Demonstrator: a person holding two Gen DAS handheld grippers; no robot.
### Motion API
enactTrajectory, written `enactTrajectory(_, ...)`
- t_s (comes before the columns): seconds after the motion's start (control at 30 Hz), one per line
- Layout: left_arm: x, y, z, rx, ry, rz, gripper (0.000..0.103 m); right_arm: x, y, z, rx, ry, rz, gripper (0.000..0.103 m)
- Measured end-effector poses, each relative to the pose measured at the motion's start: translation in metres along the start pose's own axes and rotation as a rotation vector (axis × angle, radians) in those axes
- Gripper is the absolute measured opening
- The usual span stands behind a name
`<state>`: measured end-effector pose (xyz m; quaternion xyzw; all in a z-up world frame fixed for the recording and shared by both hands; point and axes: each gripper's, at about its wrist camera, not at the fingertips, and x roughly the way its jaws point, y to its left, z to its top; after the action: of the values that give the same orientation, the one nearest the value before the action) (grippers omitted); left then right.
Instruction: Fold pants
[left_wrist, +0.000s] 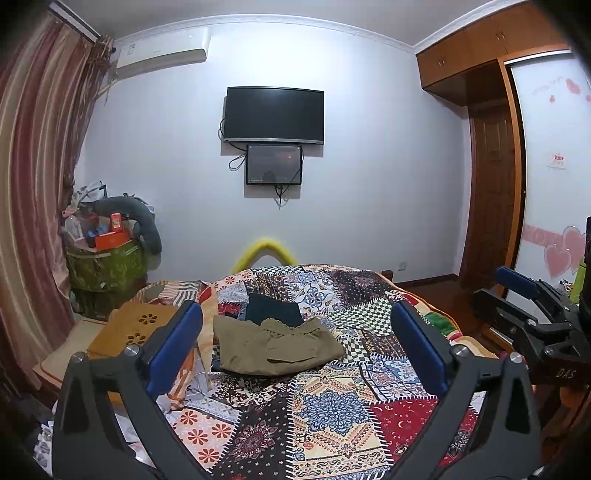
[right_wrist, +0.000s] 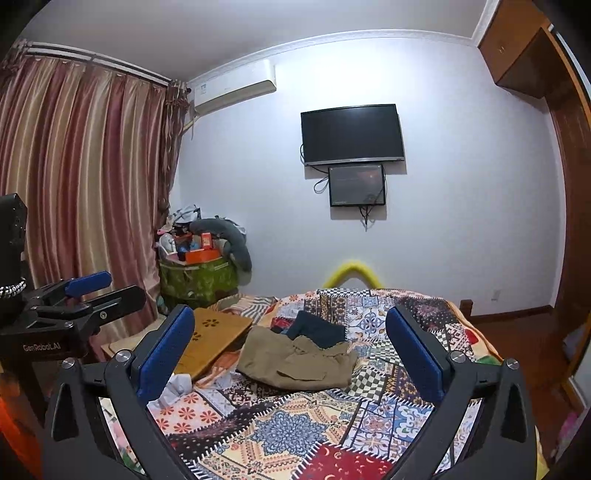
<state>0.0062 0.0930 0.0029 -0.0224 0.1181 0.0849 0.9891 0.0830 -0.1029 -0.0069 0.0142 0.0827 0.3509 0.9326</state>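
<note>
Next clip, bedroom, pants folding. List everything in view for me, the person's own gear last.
pants: 1, olive, folded on quilt
dark garment: 1, navy, behind pants
quilt: 1, patchwork, covers bed
board: 1, tan wood, bed's left edge
TV: 1, black, on wall
small screen: 1, black, under TV
air conditioner: 1, white, high on wall
curtain: 1, pink-gold striped, left
bin: 1, green, heaped with clutter, corner
wardrobe: 1, brown, right
left claw: 1, black, blue pads, open
right claw: 1, same, open

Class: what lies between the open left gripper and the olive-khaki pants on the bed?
Only bare patchwork quilt lies between left gripper and folded olive-khaki pants, shown in the left wrist view.
</note>
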Motion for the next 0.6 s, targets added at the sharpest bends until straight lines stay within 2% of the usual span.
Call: enactTrajectory(0.6, 0.0047, -0.0011, 0.0001, -0.005, 0.014, -0.003, 0.103, -0.0035, -0.0015, 0.0003, 0.015, 0.011, -0.008, 0.103)
